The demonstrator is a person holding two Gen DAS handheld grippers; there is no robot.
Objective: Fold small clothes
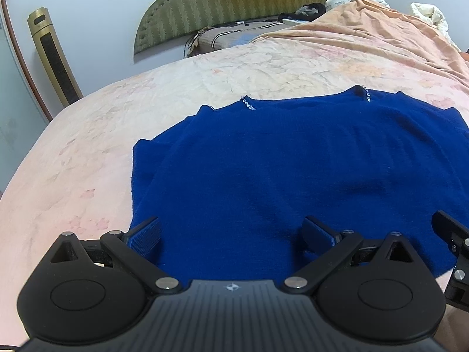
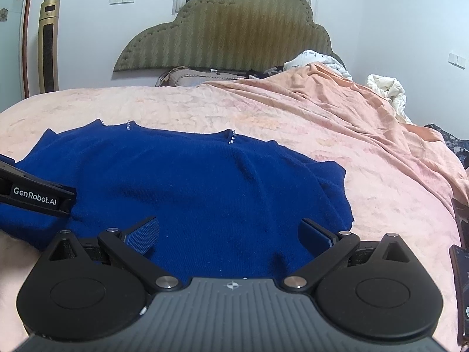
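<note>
A blue knit sweater (image 1: pixel 293 158) lies flat on the pink bed (image 1: pixel 88 135), neckline with small beads at the far side, both sleeves folded in. My left gripper (image 1: pixel 231 231) stands open over the sweater's near hem, towards its left side, nothing between its fingers. In the right wrist view the same sweater (image 2: pixel 187 184) spreads across the bed (image 2: pixel 381 205). My right gripper (image 2: pixel 228 230) is open above the hem near the sweater's right edge. Part of the right gripper (image 1: pixel 451 234) shows at the left view's right border, and the left gripper's body (image 2: pixel 35 196) at the right view's left border.
An orange blanket (image 2: pixel 337 102) is bunched over the far right of the bed, with white bedding (image 2: pixel 387 88) behind it. A padded green headboard (image 2: pixel 228 29) stands at the back, and a gold tower fan (image 1: pixel 54 55) by the left wall. A dark object (image 2: pixel 461 278) sits at the right edge.
</note>
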